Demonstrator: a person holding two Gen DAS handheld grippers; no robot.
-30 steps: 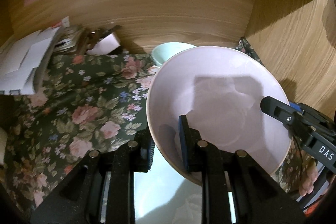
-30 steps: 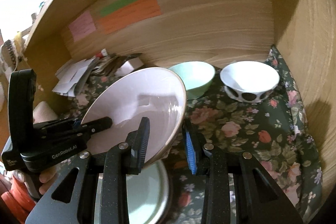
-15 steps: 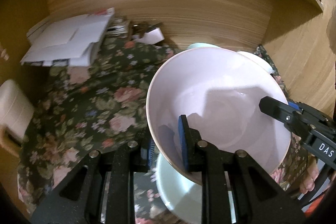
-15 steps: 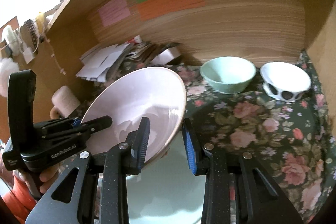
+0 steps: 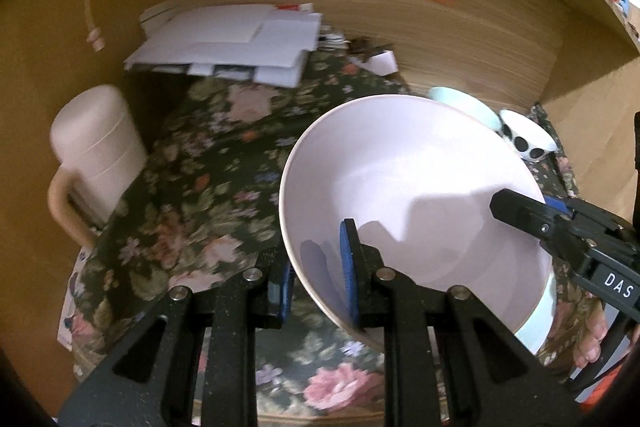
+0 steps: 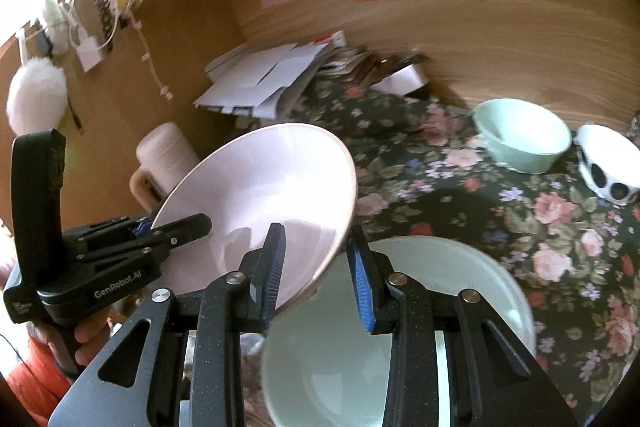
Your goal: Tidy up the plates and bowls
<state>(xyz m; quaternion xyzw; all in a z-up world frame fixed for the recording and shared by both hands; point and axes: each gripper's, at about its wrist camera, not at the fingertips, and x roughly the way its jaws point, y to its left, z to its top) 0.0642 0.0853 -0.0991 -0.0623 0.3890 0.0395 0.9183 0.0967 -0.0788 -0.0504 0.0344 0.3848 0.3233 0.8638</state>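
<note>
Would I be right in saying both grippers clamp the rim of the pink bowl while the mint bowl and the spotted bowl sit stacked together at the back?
Not quite: the right wrist view shows the mint bowl and spotted bowl side by side, not stacked. Both the left gripper and right gripper do clamp the pink bowl.

Warm and dim inside the wooden alcove, blown-out glare upper left (right wrist view); motion blur across floral cloth (image 5: 208, 187), hard shadows inside pink bowl (image 5: 404, 187), bowed fisheye edges.
</note>
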